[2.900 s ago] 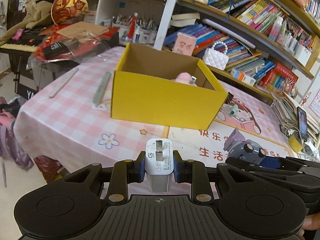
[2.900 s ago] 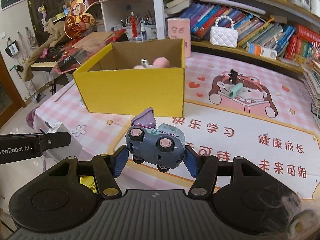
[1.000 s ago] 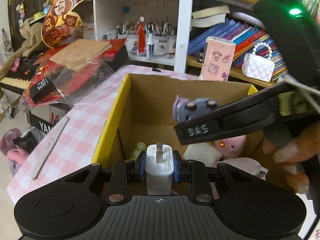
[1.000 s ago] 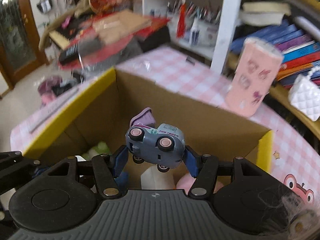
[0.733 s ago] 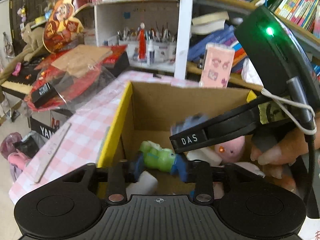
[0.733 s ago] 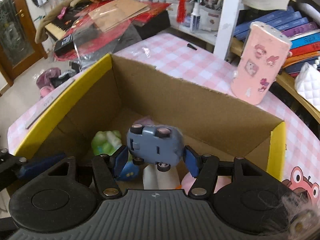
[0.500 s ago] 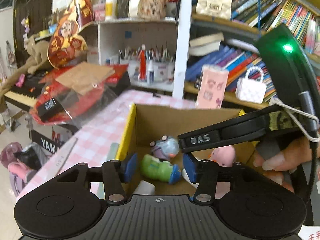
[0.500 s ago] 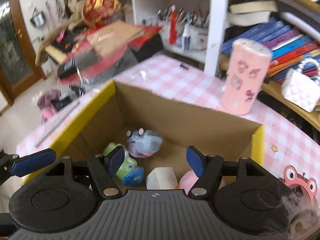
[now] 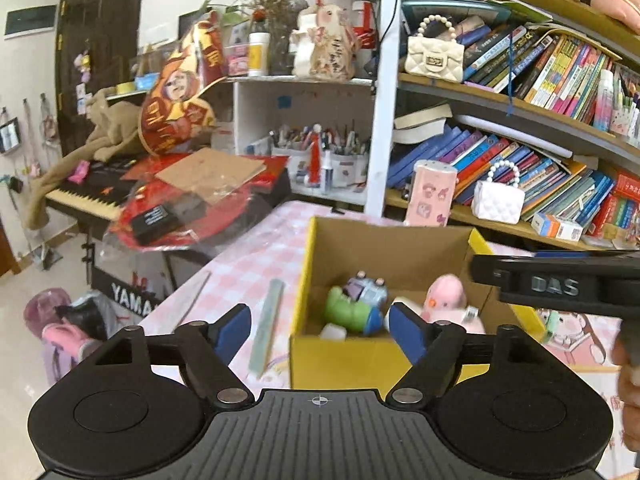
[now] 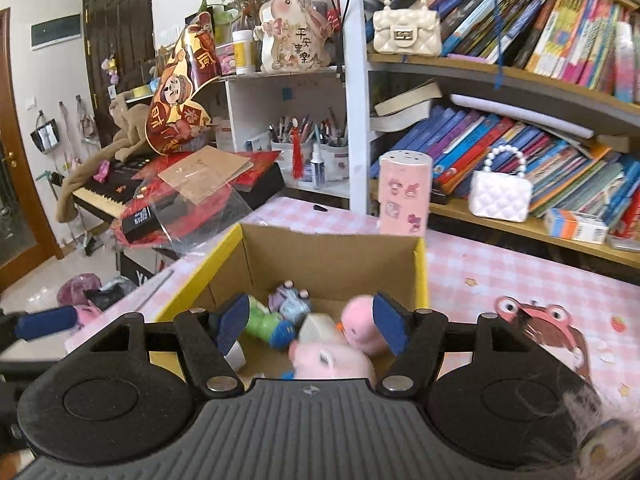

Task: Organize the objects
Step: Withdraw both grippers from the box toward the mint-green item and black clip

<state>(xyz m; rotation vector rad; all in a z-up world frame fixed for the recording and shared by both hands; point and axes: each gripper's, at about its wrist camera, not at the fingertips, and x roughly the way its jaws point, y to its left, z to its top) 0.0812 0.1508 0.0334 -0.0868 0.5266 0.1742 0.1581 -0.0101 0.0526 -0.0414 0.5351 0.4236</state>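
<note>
Left gripper (image 9: 320, 330): jaws just opened wide, nothing between. Right gripper (image 10: 310, 324): jaws apart, empty. Toy car (image 10: 291, 300) lies in the yellow box (image 10: 420, 276), beyond both sets of fingers, beside the green toy (image 10: 266, 326).

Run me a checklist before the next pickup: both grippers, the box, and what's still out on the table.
1. Left gripper empty, jaws just opened wide: ok.
2. Right gripper open, nothing between the pads: ok.
3. Blue toy car down inside the yellow box: ok.
4. White charger inside the box, only partly visible: ok.
5. Both grippers clear of the box rim: ok.
6. Table cleared: not ok; a ruler lies beside the box.
</note>
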